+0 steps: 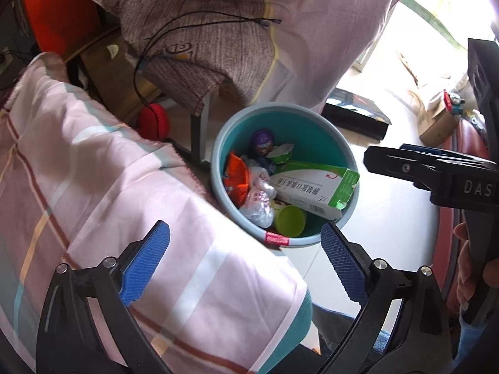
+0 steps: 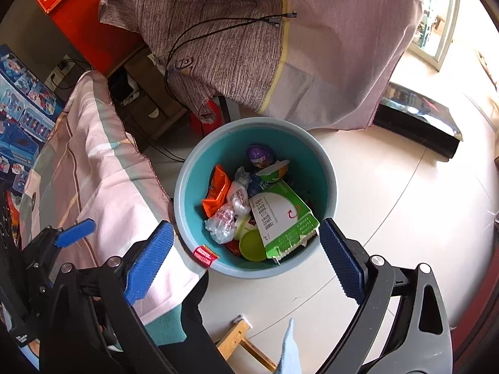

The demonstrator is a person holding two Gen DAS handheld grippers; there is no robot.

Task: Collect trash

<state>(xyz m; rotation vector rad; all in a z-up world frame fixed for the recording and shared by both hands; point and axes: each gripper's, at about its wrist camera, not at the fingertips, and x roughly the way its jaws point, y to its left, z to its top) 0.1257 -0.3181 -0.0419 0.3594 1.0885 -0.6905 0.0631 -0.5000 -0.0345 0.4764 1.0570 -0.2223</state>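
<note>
A round teal trash bin [image 1: 327, 131] stands on the floor and holds several pieces of trash: a green-and-white carton [image 1: 312, 188], an orange wrapper [image 1: 237, 177], crumpled plastic [image 1: 259, 202], a green lid [image 1: 290, 219] and a purple egg-shaped toy [image 1: 263, 143]. My left gripper [image 1: 244, 260] is open and empty, above the bin's near rim and the striped cloth. My right gripper [image 2: 246, 257] is open and empty above the same bin [image 2: 312, 143], with the carton [image 2: 280, 218] just ahead of its fingers. The right gripper also shows at the right edge of the left wrist view [image 1: 405, 162].
A pink striped cloth [image 1: 109, 171] drapes over a surface left of the bin. A brown-and-mauve cloth [image 1: 234, 31] with a black cable [image 1: 187, 28] hangs behind it. A black flat box [image 2: 418, 118] lies on the pale tiled floor [image 2: 405, 202]. A wooden piece [image 2: 240, 339] lies below.
</note>
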